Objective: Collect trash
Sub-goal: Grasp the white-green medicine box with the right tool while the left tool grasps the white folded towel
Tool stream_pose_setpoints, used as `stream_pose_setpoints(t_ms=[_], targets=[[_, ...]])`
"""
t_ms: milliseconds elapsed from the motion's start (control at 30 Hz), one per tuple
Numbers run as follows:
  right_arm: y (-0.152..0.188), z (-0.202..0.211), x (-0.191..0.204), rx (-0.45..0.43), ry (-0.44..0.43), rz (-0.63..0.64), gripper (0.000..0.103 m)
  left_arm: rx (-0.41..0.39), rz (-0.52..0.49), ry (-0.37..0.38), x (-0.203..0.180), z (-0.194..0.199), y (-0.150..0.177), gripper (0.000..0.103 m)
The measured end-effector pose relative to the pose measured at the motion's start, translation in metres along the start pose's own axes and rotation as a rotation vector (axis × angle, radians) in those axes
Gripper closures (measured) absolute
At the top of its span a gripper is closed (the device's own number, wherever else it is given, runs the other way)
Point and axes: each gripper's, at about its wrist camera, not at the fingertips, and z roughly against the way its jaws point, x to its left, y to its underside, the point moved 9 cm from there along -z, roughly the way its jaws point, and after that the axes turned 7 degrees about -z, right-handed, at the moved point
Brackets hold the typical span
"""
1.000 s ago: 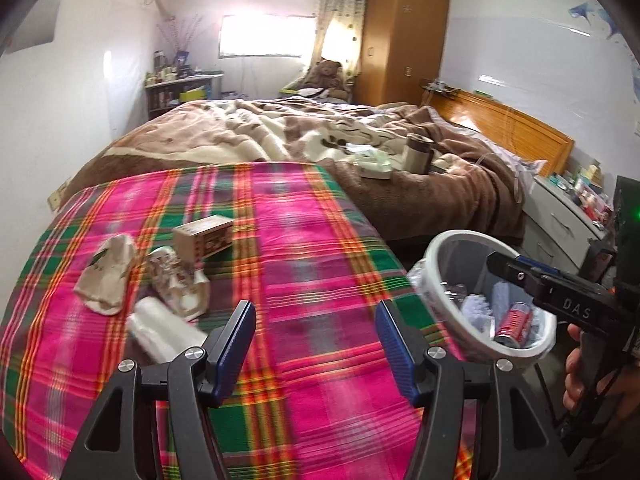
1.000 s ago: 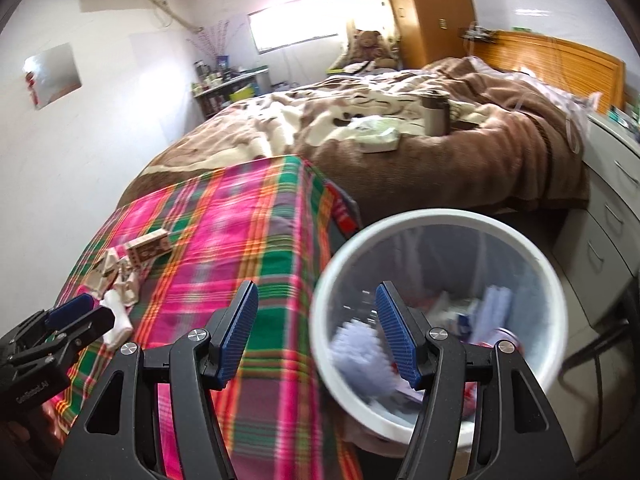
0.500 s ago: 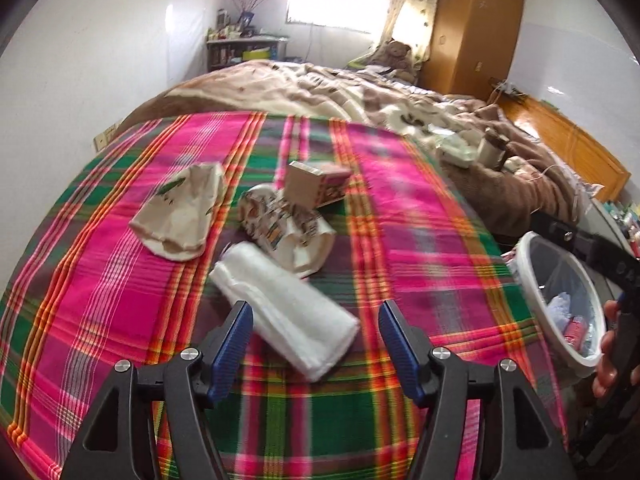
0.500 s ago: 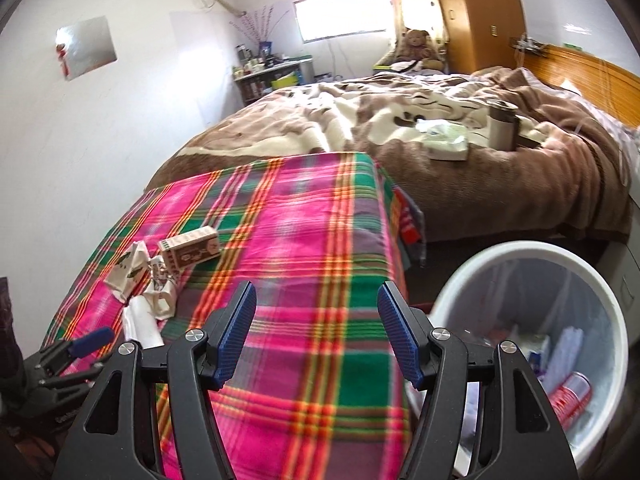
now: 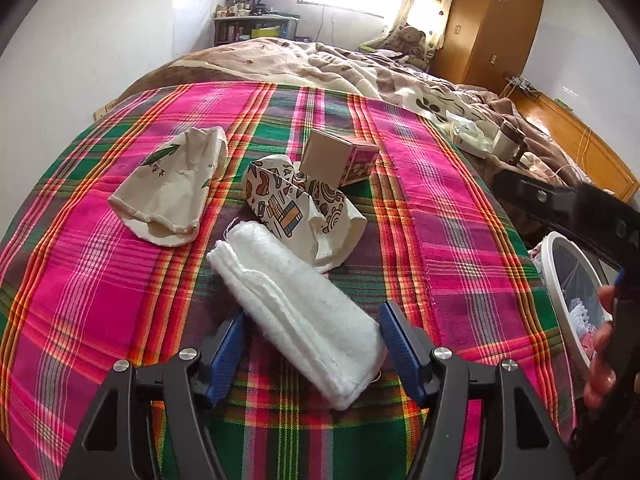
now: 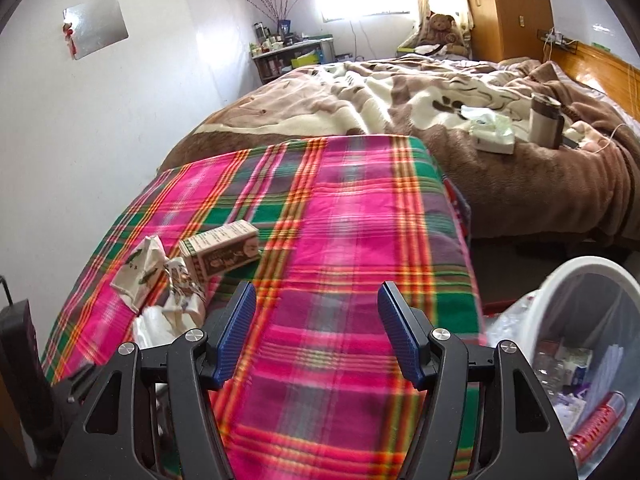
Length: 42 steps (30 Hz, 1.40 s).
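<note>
on the plaid tabletop (image 5: 440, 208), folded white cloth (image 5: 296, 312) lying between the wide-set pads of the left tool (image 5: 312, 344) (no pad touching it), patterned pouch (image 5: 296, 208) and small carton (image 5: 340, 158) just beyond, right tool (image 6: 318, 328) wide, holding nothing, white bin (image 6: 580, 276) beside the tabletop

The right half of the plaid cloth (image 6: 360, 240) lies bare up to the white bin (image 6: 592, 276) at its edge, while left, a folded white towel (image 5: 296, 312) (pouches and a box crowded just behind) blocks passage
</note>
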Motion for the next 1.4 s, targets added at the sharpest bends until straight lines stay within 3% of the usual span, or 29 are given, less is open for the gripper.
stream_pose_setpoints(t_ms=[533,733,833,867,967,1067,1167,1267,1400], targets=[[-0.010,-0.047,0.051,0.098,-0.065,-0.003,0.038,0.005,0.029,-0.016,0.058,0.021,0.010,0.035],[-0.018,-0.061,0.061,0.112,-0.043,-0.034,0.038,-0.009,0.041,-0.060,0.078,0.025,0.005,0.035],[-0.021,-0.065,0.066,0.114,-0.045,-0.048,0.038,-0.012,0.033,-0.121,0.089,0.026,0.000,0.035],[-0.022,-0.067,0.067,0.119,-0.042,-0.059,0.038,-0.009,0.037,-0.115,0.089,0.025,-0.001,0.035],[-0.023,-0.075,0.068,0.131,-0.028,-0.075,0.038,-0.007,0.081,0.002,0.084,0.022,-0.003,0.035],[-0.020,-0.085,0.072,0.170,-0.012,-0.067,0.038,-0.008,0.077,-0.004,0.082,0.019,-0.004,0.035],[-0.012,-0.095,0.074,0.224,0.015,-0.041,0.038,-0.012,0.107,0.067,0.074,0.016,-0.007,0.035],[-0.005,-0.097,0.076,0.241,0.011,-0.012,0.038,-0.021,0.034,0.017,0.062,0.014,-0.009,0.035],[0.002,-0.093,0.066,0.257,0.024,-0.023,0.038,0.000,0.026,0.004,0.059,0.005,-0.008,0.035]])
